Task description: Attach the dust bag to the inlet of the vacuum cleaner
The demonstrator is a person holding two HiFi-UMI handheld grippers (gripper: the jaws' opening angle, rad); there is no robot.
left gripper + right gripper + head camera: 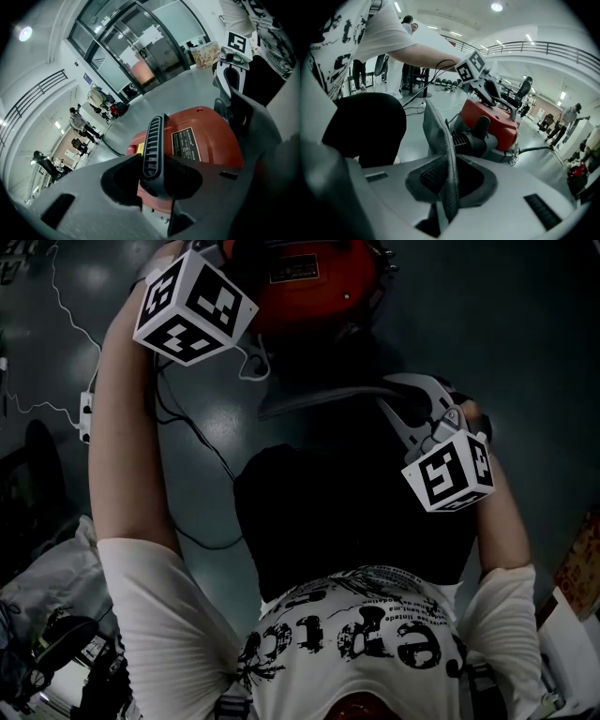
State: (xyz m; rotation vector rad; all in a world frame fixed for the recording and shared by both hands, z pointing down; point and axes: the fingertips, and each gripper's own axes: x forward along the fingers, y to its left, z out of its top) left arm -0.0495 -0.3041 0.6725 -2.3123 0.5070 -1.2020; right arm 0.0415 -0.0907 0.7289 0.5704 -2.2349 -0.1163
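Note:
The red vacuum cleaner (314, 277) stands on the grey floor in front of me. Its black ribbed handle (152, 145) rises between the jaws of my left gripper (153, 165), which is shut on it; that gripper's marker cube (192, 306) shows at the upper left of the head view. My right gripper (447, 180) is shut on the edge of the grey fabric dust bag (438, 136). The bag's edge stands upright, close beside the vacuum's black ribbed inlet (466, 140). From above, the bag's grey rim (328, 395) lies just below the vacuum.
Thin cables (187, 427) and a power strip (86, 416) lie on the floor at the left. Bags and gear (56, 615) sit at the lower left, a box (577, 568) at the right. People stand far off by glass doors (140, 56).

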